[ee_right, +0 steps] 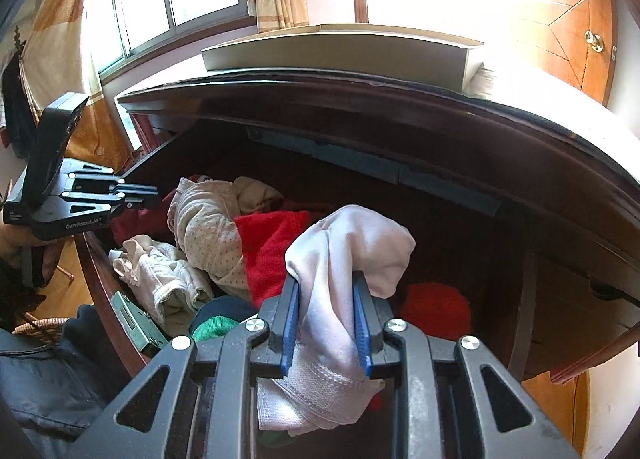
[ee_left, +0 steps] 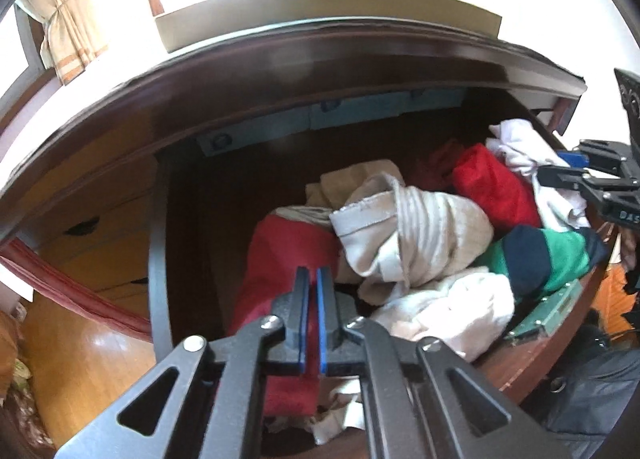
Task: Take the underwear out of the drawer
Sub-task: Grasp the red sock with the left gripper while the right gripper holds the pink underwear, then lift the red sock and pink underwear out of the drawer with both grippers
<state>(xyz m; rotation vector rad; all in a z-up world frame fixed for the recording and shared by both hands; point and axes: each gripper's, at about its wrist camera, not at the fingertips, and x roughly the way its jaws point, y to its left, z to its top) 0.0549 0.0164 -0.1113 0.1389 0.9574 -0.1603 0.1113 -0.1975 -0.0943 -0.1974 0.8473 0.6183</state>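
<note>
The right gripper (ee_right: 326, 313) pinched pale underwear (ee_right: 344, 259) between its pads, bunched above the drawer (ee_right: 120, 259). It likely needed a straight lift to clear the red cloth (ee_right: 272, 247) behind. The left gripper (ee_left: 313, 299) hovered, jaws closed on nothing, over the pile.

Glossy dark wood drawer (ee_right: 400, 107); soft pale cloth underwear (ee_right: 344, 251); matt black tool (ee_right: 326, 323).
</note>
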